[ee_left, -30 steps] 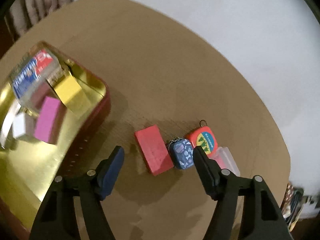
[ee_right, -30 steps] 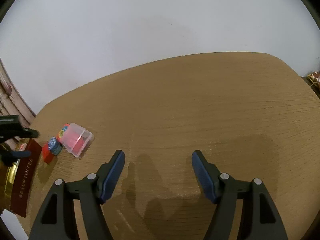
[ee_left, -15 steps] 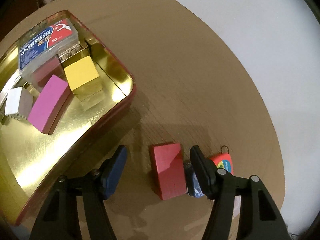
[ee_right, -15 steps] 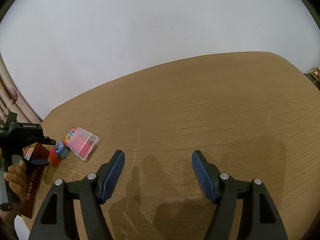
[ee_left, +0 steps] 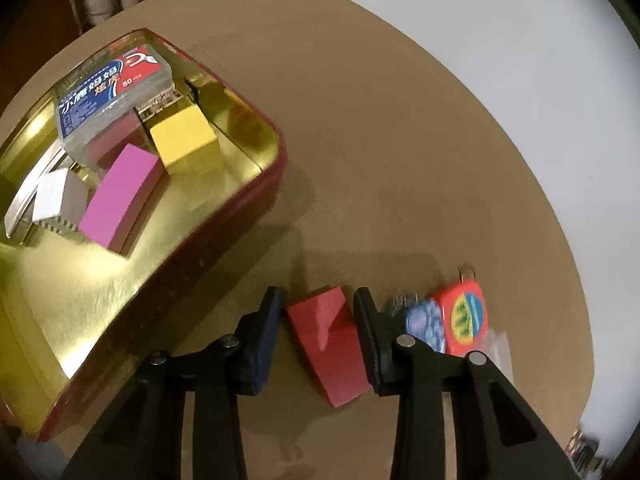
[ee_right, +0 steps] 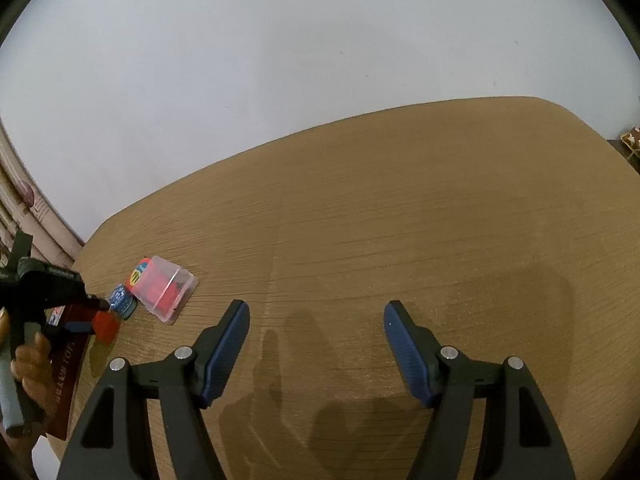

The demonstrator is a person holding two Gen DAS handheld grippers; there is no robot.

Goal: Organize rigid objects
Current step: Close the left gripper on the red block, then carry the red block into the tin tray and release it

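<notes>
Now my left gripper (ee_left: 316,320) had narrowed around the red block (ee_left: 326,338), not yet clamped; right gripper (ee_right: 316,344) hung wide open, empty.

My left gripper (ee_left: 316,324) had matte black angular arms, each fixed with round silver screws, and fingers faced with dark blue textured pads (ee_left: 266,340). My right gripper (ee_right: 316,344) matched it: black frame, silver screw heads, ribbed blue pads (ee_right: 408,356). In the right wrist view my bare-skinned left hand (ee_right: 34,364) showed around a black handle with a pale grey grip.
</notes>
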